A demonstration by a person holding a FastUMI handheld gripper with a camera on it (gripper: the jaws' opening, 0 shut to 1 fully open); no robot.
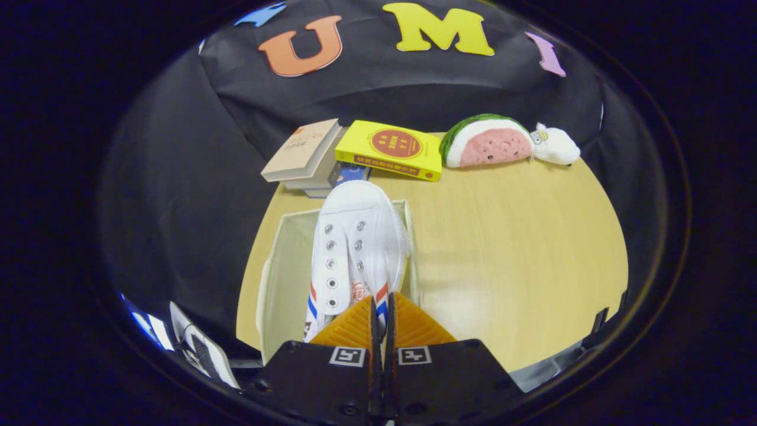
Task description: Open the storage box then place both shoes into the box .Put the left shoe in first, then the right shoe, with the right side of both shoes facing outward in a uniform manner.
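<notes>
1. Storage box [284, 266], pale fabric, lid off and mouth open, at 11 o'clock from the fingers; left wall and bare inner floor visible, right rim running up past the shoe's toe.
2. White canvas shoe [355, 242] held over the box's right half, at 12 o'clock from the gripper; long axis pointing straight away along the fingers, toe far, heel near, eyelets and tongue facing up, red-and-blue stripes on both flanks near the heel.
3. Gripper [383, 307] clenched on the shoe's heel end, fingers nearly together with only a thin strip of canvas pinched between them. Whether the sole rests on the box floor or hangs above it: cannot tell.
4. Judged from this: one shoe going in, likely the first of the pair; second shoe unaccounted for. Coming move hinges on the toe-away axis lying parallel to the box's long walls, so lowering and letting go should seat it lengthwise against the right wall.
5. Beyond the box at 12 o'clock: a stack of books [307, 157] and a yellow book [393, 149] leaning on it.
6. At 1 o'clock: watermelon-slice plush [488, 142] with a small white plush toy [556, 147] touching its right end.
7. Surface: light wooden table [520, 248], bare at 2 o'clock. Room: black cloth wall behind.
</notes>
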